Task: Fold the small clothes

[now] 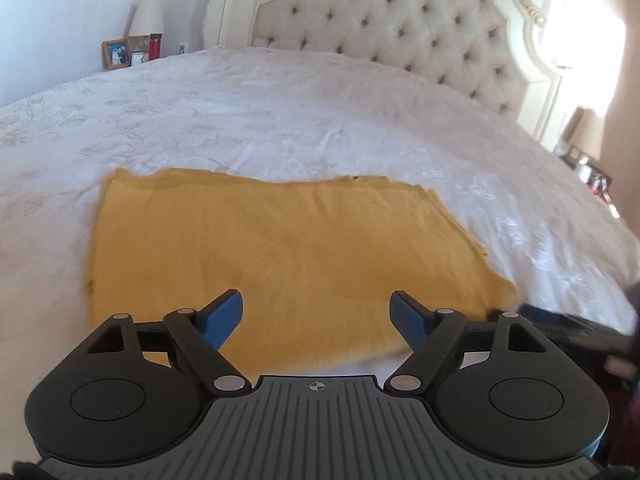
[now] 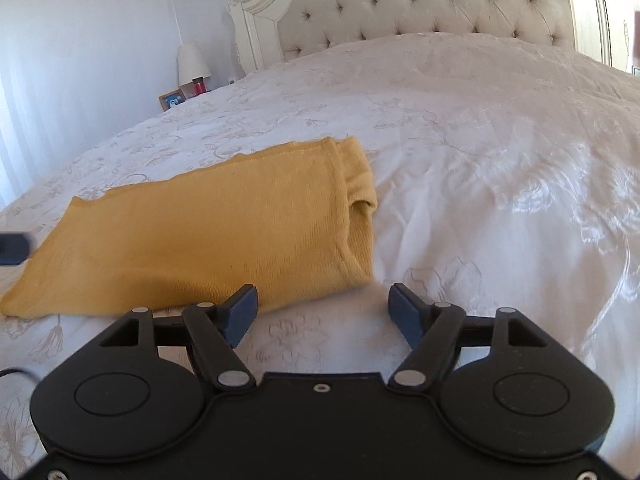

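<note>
A mustard-yellow knit garment (image 1: 280, 248) lies flat, folded into a rough rectangle, on the white bedspread (image 1: 280, 112). My left gripper (image 1: 318, 314) is open and empty, hovering over the garment's near edge. In the right wrist view the same garment (image 2: 208, 232) lies to the left, with a folded-in sleeve at its right end. My right gripper (image 2: 322, 312) is open and empty, just off the garment's near right corner, over bare bedspread (image 2: 480, 160). The right gripper also shows as a dark blurred shape at the right edge of the left wrist view (image 1: 560, 328).
A tufted cream headboard (image 1: 400, 20) stands at the far end of the bed. A nightstand at the far left holds a lamp (image 1: 146, 16), a red bottle (image 1: 155, 46) and a framed photo (image 1: 116, 53). Bright window light falls on the right side.
</note>
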A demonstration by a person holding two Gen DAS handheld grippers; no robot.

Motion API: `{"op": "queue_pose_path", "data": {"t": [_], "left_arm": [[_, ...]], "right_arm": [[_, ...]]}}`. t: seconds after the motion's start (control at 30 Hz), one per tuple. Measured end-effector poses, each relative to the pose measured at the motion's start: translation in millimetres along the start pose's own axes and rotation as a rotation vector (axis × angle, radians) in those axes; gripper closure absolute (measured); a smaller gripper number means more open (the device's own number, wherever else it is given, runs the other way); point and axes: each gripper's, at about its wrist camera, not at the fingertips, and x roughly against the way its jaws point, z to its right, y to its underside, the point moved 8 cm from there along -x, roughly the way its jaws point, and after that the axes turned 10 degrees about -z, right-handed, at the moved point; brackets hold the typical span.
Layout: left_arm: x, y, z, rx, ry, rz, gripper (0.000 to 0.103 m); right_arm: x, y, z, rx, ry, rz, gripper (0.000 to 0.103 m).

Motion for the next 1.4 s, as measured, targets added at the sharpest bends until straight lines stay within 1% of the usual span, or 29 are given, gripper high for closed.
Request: {"op": "queue_pose_path", "data": {"t": [0.17,0.27,0.3,0.33,0.4,0.5,0.53,0.6,0.7,0.73,0.8,0.83,0.87,0.9,0.93,0.97,1.1,1.2,1.27,1.3,1.33,1.4], "left_arm": [[-36.0,0.2,9.4,-0.034,-0.071,-0.069,0.023],[-56.6,18.9,9.4,-0.071,-0.112,-0.173,0.023],[-60.0,24.4,9.3,-0.084,-0.123,-0.175,0.022],[-60.1,27.7,9.1,-0.094,-0.131,-0.159,0.022],[-57.3,31.1,7.7,-0.090,-0.135,-0.144,0.022],[-52.6,33.6,5.5,-0.079,-0.122,-0.145,0.022],[-50.0,34.3,5.0,-0.076,-0.114,-0.146,0.022],[-45.8,34.1,5.8,-0.066,-0.092,-0.145,0.022],[-34.6,36.5,2.4,-0.041,-0.050,-0.130,0.022],[-33.0,35.1,2.7,-0.029,-0.040,-0.123,0.022],[-20.4,39.0,-2.9,-0.007,-0.024,-0.101,0.022],[-13.8,41.0,-6.9,0.002,-0.021,-0.090,0.022],[-7.6,42.4,-11.7,0.012,-0.022,-0.079,0.022],[-1.4,43.8,-17.5,0.026,-0.025,-0.069,0.022],[4.2,44.6,-24.3,0.042,-0.027,-0.062,0.022],[9.4,45.7,-31.3,0.060,-0.029,-0.056,0.022],[25.6,46.4,-61.2,0.128,-0.054,-0.035,0.022],[32.6,47.4,-81.1,0.165,-0.079,-0.031,0.022],[36.8,49.2,-90.9,0.194,-0.086,-0.031,0.022],[38.1,49.9,-94.6,0.207,-0.088,-0.032,0.022],[40.1,51.1,-99.0,0.218,-0.091,-0.034,0.022],[45.5,55.3,-105.5,0.239,-0.089,-0.032,0.022]], "right_arm": [[1.3,3.7,0.6,-0.012,-0.025,0.011,0.026],[1.1,4.3,1.5,-0.020,-0.036,0.013,0.025],[1.0,4.5,1.7,-0.022,-0.040,0.012,0.025],[1.2,3.8,1.8,-0.025,-0.043,0.011,0.025],[3.4,0.3,1.6,-0.028,-0.048,0.009,0.025],[14.0,-12.9,-3.4,-0.009,-0.041,0.048,0.025],[17.5,-20.1,-7.8,0.004,-0.051,0.062,0.025],[18.7,-36.1,-20.2,0.029,-0.086,0.067,0.025],[6.3,-60.5,-46.3,0.070,-0.156,0.035,0.025],[-0.5,-68.3,-56.9,0.088,-0.179,0.021,0.027],[-17.5,-81.8,-80.3,0.146,-0.198,-0.010,0.042],[-27.2,-88.0,-92.4,0.179,-0.204,-0.025,0.044],[-37.6,-93.5,-103.9,0.207,-0.213,-0.039,0.052],[-48.2,-98.8,-114.1,0.221,-0.224,-0.052,0.065],[-58.5,-103.7,-122.6,0.224,-0.233,-0.063,0.073],[-69.1,-109.0,-130.1,0.221,-0.240,-0.077,0.086],[-105.2,-121.8,-155.6,0.212,-0.242,-0.128,0.088],[-132.6,-121.1,-164.8,0.223,-0.202,-0.192,0.088],[-156.5,-109.5,-164.9,0.205,-0.192,-0.306,0.088],[-163.1,-105.9,-163.4,0.191,-0.194,-0.323,0.093],[-163.6,-106.8,-162.2,0.183,-0.194,-0.313,0.095],[-160.0,-108.3,-161.4,0.166,-0.193,-0.324,0.094]]}}
